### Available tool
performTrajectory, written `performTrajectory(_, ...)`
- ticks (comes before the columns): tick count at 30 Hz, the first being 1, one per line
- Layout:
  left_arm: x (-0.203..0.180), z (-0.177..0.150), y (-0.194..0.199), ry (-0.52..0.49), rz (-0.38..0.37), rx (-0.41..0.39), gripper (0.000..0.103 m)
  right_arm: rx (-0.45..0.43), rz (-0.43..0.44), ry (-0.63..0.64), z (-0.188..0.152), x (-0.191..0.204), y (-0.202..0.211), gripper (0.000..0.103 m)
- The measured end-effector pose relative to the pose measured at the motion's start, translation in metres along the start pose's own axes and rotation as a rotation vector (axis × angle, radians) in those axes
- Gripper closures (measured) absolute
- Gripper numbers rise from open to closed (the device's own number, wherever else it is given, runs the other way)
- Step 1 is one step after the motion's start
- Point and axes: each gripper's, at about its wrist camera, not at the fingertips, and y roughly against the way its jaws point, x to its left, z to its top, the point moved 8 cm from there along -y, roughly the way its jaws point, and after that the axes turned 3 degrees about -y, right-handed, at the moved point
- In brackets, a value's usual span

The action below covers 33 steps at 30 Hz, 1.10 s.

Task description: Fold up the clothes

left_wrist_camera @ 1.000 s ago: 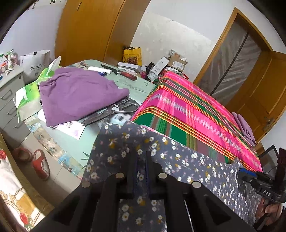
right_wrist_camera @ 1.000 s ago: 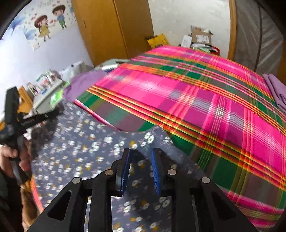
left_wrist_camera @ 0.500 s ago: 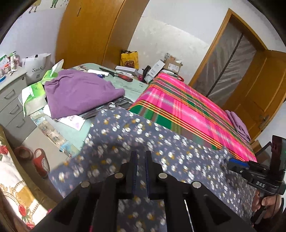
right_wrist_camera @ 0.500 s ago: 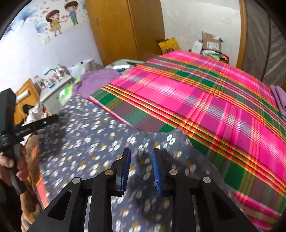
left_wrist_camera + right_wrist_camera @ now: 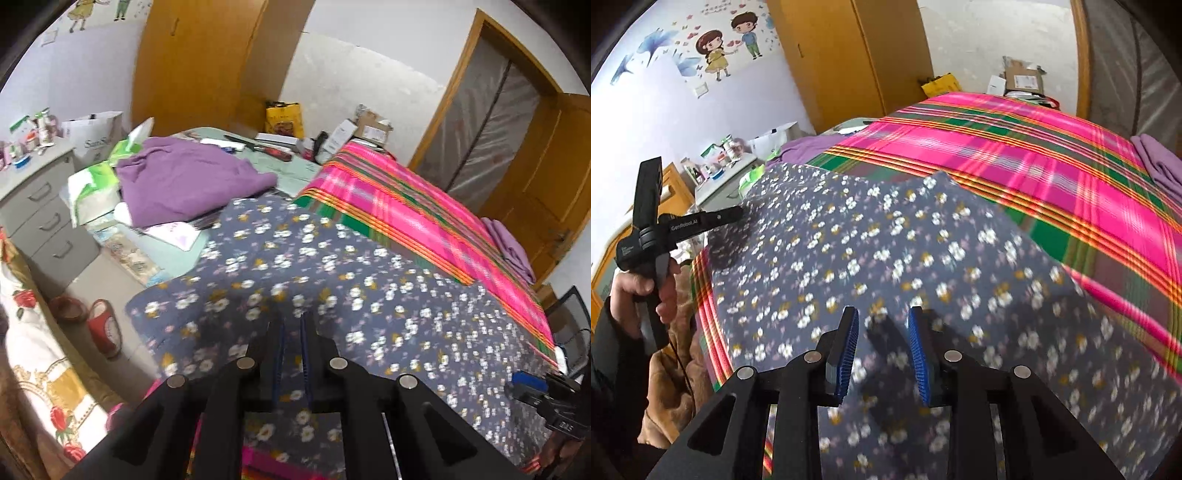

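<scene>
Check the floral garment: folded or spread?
Spread. The floral garment lies flat across the near end of the plaid bedcover, one layer showing, no fold visible; its near edge is hidden.

your left gripper (image 5: 291, 325): jaws narrow, opening, tilted down | your right gripper (image 5: 882, 328): jaws apart, opening, pads look clear | your left hand (image 5: 639, 291): fist round the handle

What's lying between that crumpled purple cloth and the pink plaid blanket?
In the left wrist view, mostly bare pale green tabletop separates the crumpled purple cloth from the pink plaid blanket; nearer, the navy floral garment fills the gap.
</scene>
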Motion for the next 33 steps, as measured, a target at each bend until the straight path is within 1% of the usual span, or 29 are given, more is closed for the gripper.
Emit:
performTrajectory(7, 0.012, -0.005, 0.009, -0.014, 0.11, -0.015, 0.094, -0.021, -0.053, 0.012, -0.017, -0.013, 0.015, 0.074)
performTrajectory(12, 0.013, -0.01, 0.008, -0.036, 0.139, -0.028, 0.094, -0.03, -0.122, 0.057, -0.033, -0.024, 0.022, 0.074)
performTrajectory(17, 0.009, -0.01, 0.007, -0.065, 0.165, -0.044, 0.091, -0.044, -0.115, 0.057, -0.04, -0.028, 0.026, 0.072)
performTrajectory(18, 0.008, -0.01, 0.007, -0.067, 0.168, -0.047, 0.091, -0.042, -0.117, 0.064, -0.041, -0.027, 0.026, 0.07)
performTrajectory(19, 0.007, -0.011, 0.007, -0.071, 0.172, -0.05, 0.091, -0.041, -0.116, 0.073, -0.041, -0.026, 0.026, 0.065)
performTrajectory(20, 0.007, -0.011, 0.007, -0.075, 0.175, -0.054, 0.091, -0.039, -0.113, 0.084, -0.042, -0.023, 0.025, 0.062)
performTrajectory(21, 0.007, -0.012, 0.007, -0.078, 0.176, -0.058, 0.09, -0.04, -0.114, 0.097, -0.043, -0.021, 0.025, 0.056)
performTrajectory(22, 0.007, -0.012, 0.007, -0.079, 0.174, -0.061, 0.09, -0.042, -0.12, 0.112, -0.045, -0.018, 0.024, 0.053)
performTrajectory(24, 0.008, -0.013, 0.009, -0.073, 0.166, -0.063, 0.09, -0.044, -0.13, 0.129, -0.047, -0.014, 0.025, 0.051)
performTrajectory(28, 0.013, -0.016, 0.016, -0.029, 0.124, -0.066, 0.09, -0.044, -0.11, 0.114, -0.047, -0.016, 0.027, 0.051)
performTrajectory(30, 0.02, -0.018, 0.024, 0.008, 0.106, -0.087, 0.09, -0.044, -0.112, 0.118, -0.048, -0.016, 0.028, 0.051)
performTrajectory(33, 0.03, -0.019, 0.034, 0.033, 0.096, -0.123, 0.09, -0.043, -0.116, 0.125, -0.048, -0.015, 0.027, 0.05)
